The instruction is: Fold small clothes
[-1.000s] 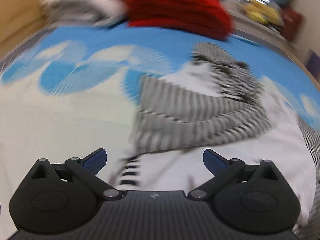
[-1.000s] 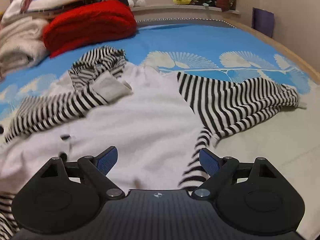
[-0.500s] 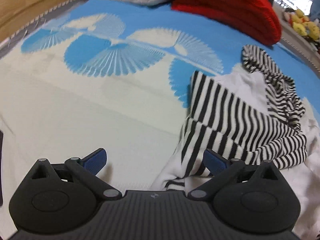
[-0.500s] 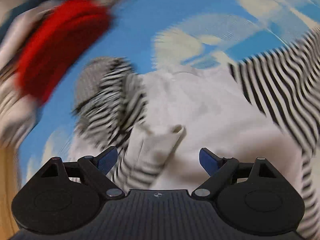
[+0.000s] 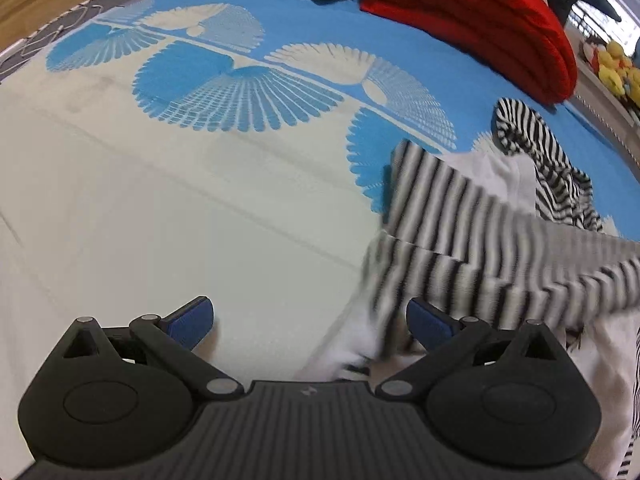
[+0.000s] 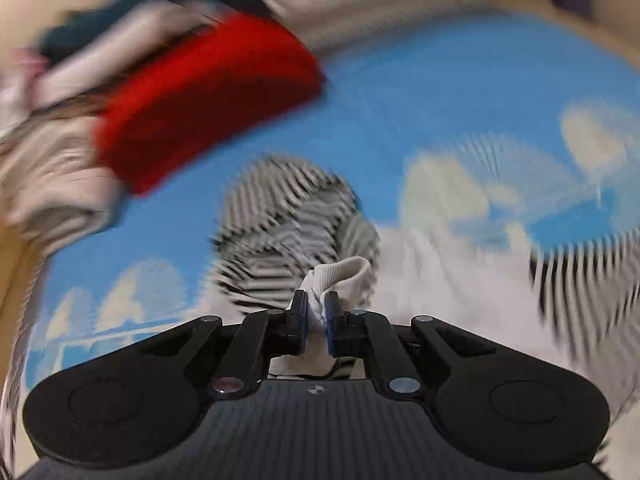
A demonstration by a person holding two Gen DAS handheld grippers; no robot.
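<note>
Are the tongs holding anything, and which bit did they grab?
The right tongs are shut on the white cuff of the striped top's sleeve. The left tongs are open and hold nothing.

Left gripper (image 5: 310,322) fingers spread wide; right gripper (image 6: 316,316) fingers pinched together.

A home bedroom: a bed with a blue fan-patterned bedspread (image 5: 224,92), folded red blanket (image 5: 480,20) and plush toys (image 5: 614,68).
</note>
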